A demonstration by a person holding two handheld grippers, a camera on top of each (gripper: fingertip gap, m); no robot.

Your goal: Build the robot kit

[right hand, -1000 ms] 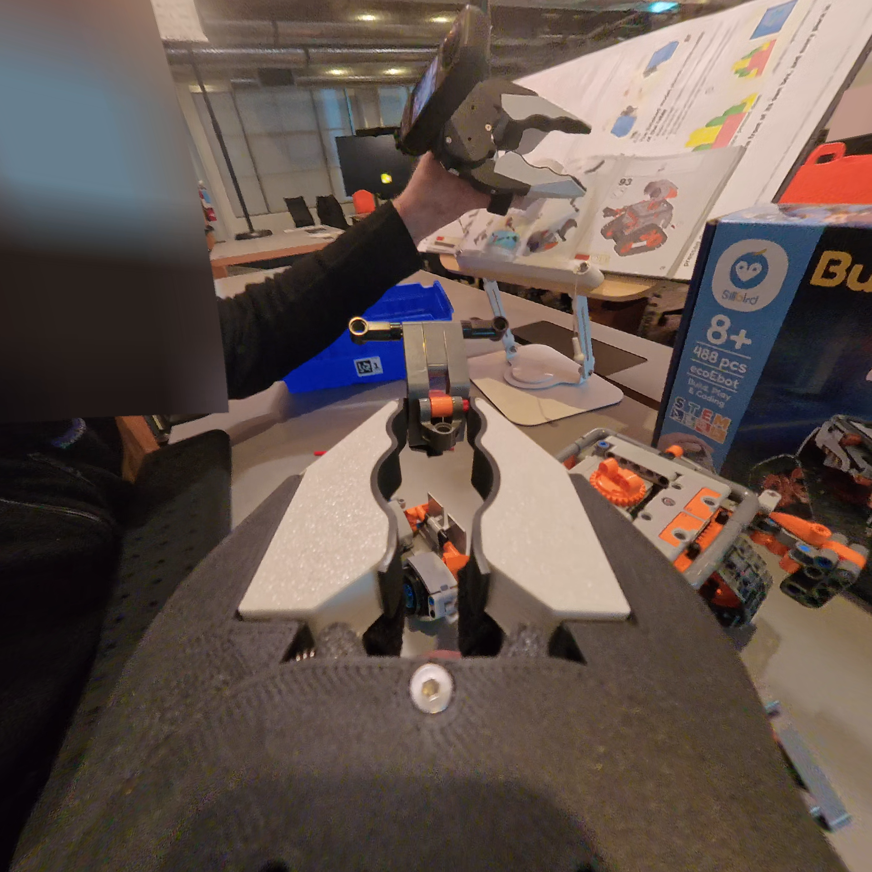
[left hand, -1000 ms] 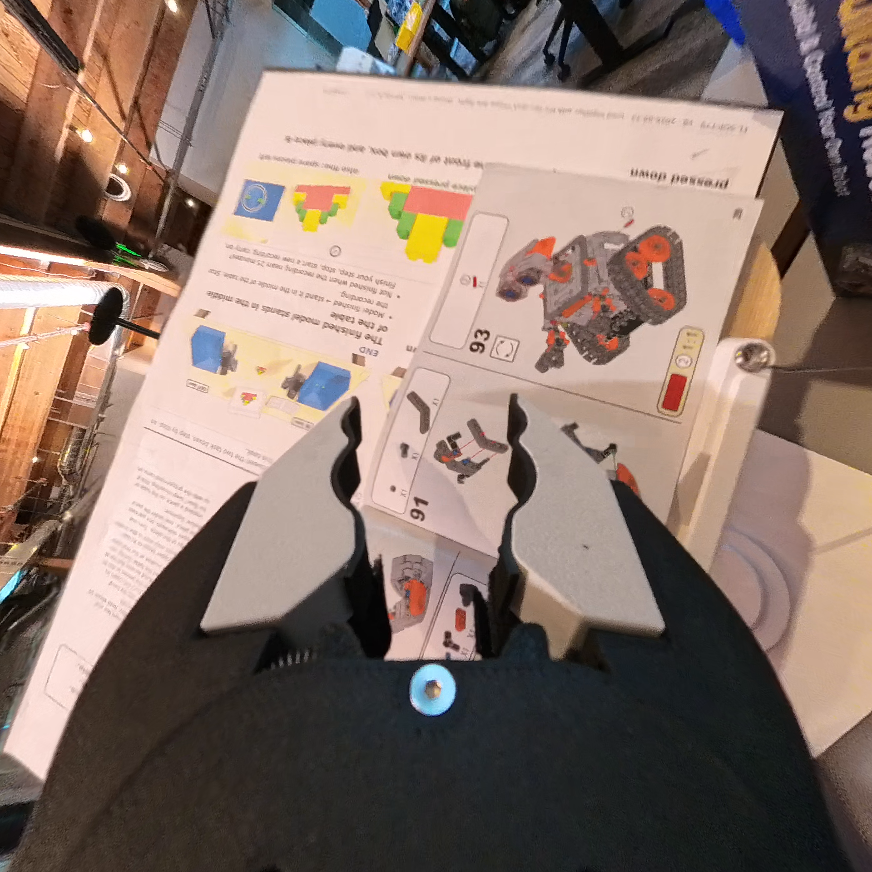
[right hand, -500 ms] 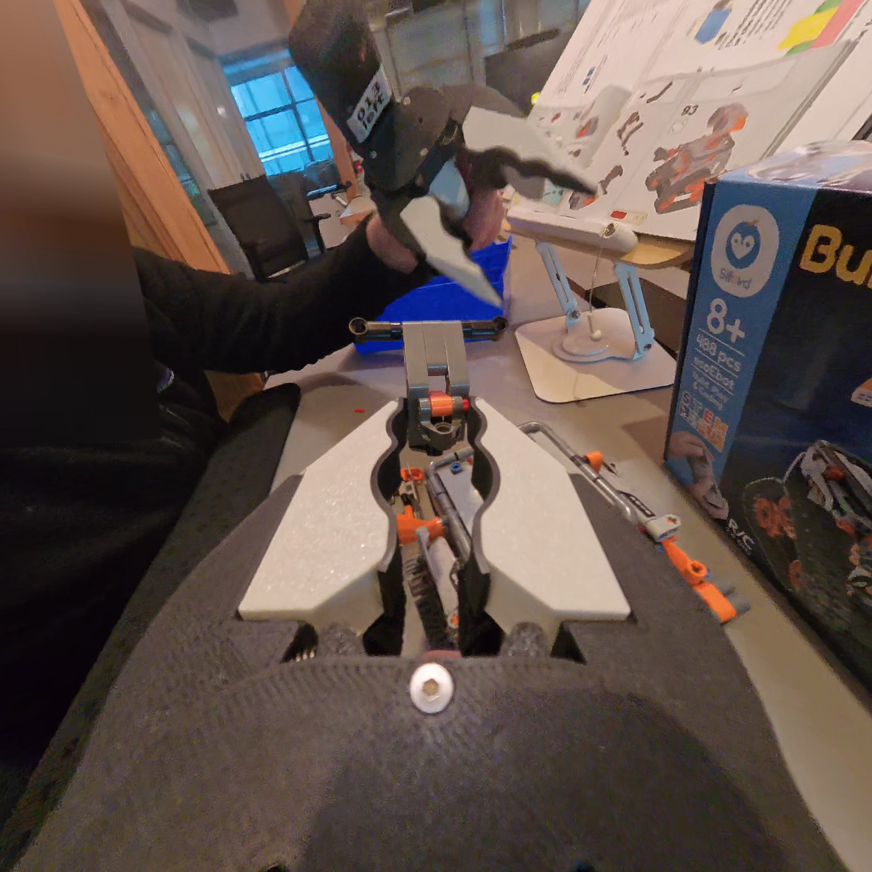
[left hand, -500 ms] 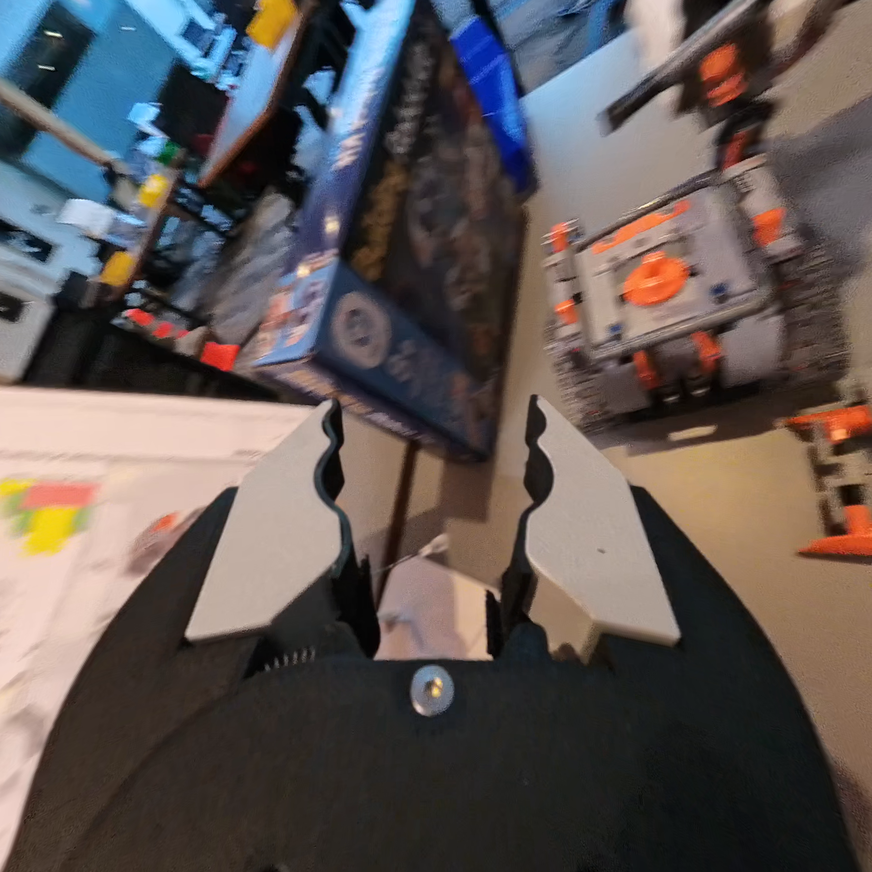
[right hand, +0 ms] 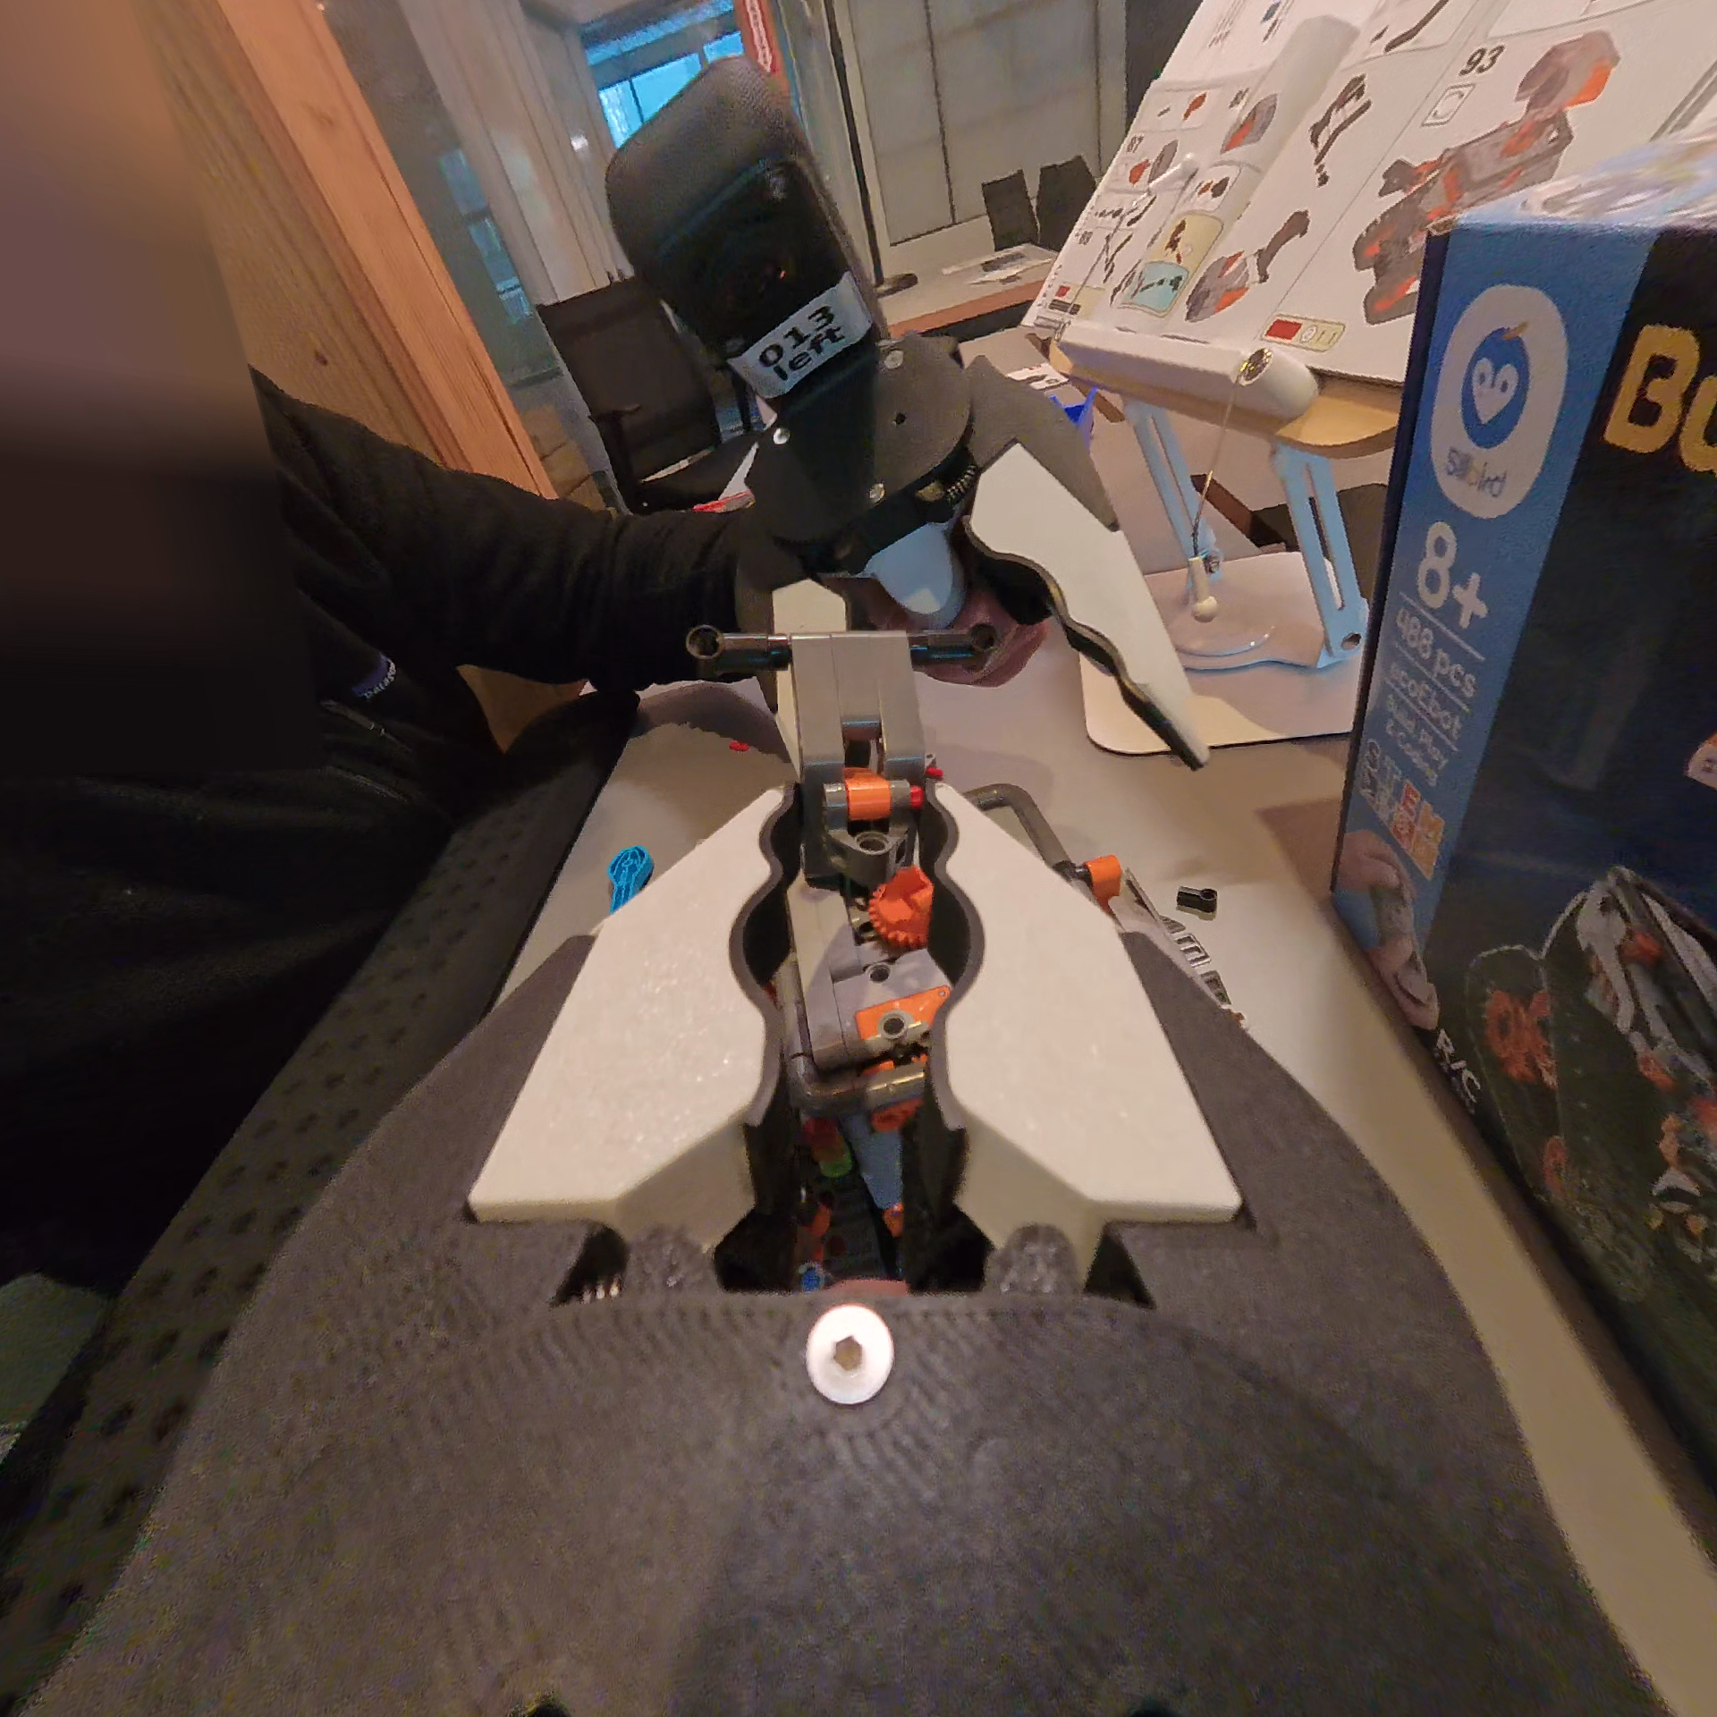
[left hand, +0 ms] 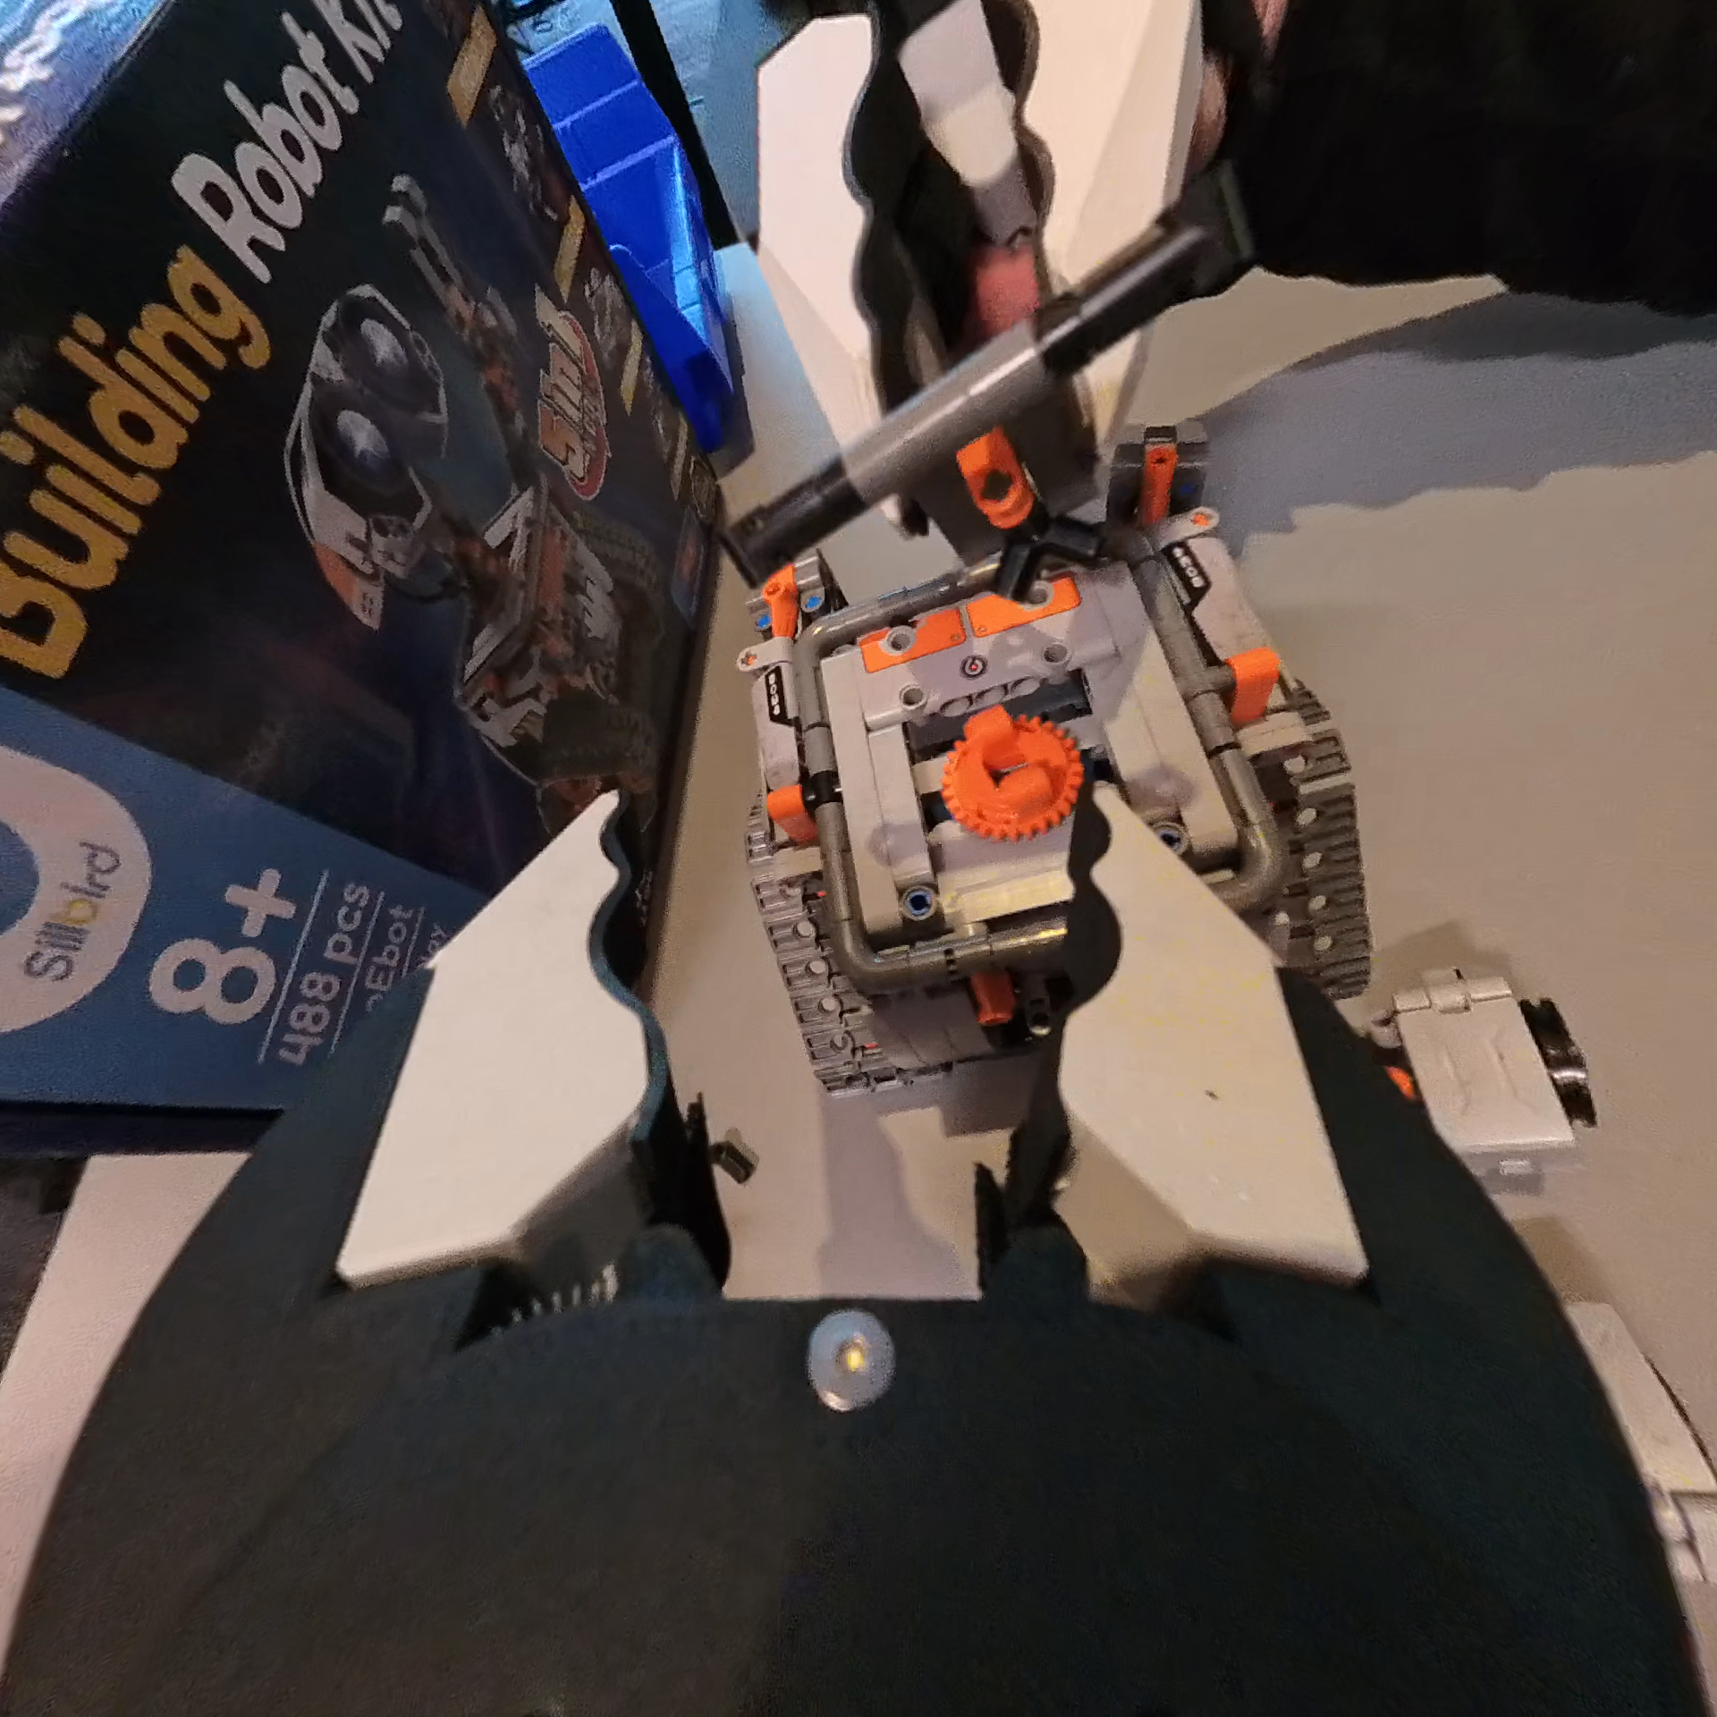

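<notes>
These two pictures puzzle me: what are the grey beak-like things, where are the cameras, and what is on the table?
Each grey beak is a hand-held two-finger gripper with a camera looking along its fingers. There is no robot arm; a person holds both. The left gripper is open above a grey and orange tracked toy vehicle on the table, beside a dark blue kit box. The right gripper is shut on a grey and orange brick assembly. Its view also shows an instruction booklet on a white stand.
</notes>
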